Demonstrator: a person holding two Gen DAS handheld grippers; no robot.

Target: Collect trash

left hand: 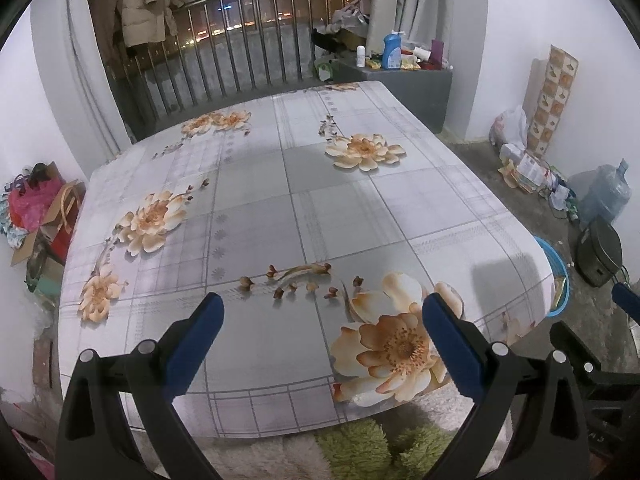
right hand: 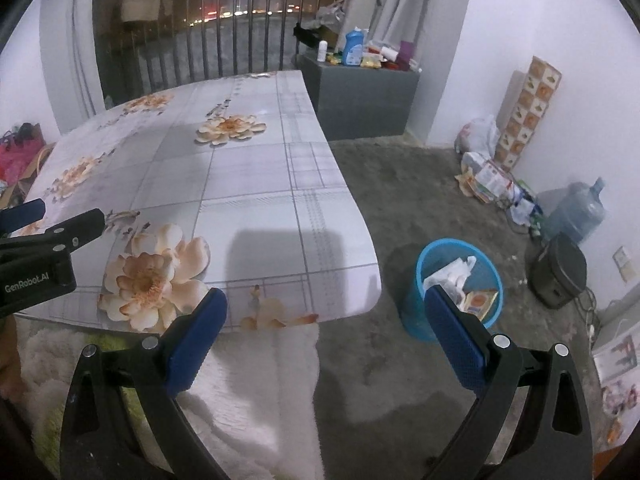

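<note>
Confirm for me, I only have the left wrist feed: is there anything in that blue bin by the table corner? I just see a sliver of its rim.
Observer: Yes. In the right wrist view the blue bin stands on the floor just off the table corner, holding crumpled white paper and an orange-printed carton.
Operator: Right gripper state?
Observer: The right gripper is open and empty, one finger over the table edge, the other in front of the bin.
Operator: Anything else on the floor near the bin?
Observer: A dark rounded appliance sits to the bin's right, nearer the wall, seen whole here.
</note>
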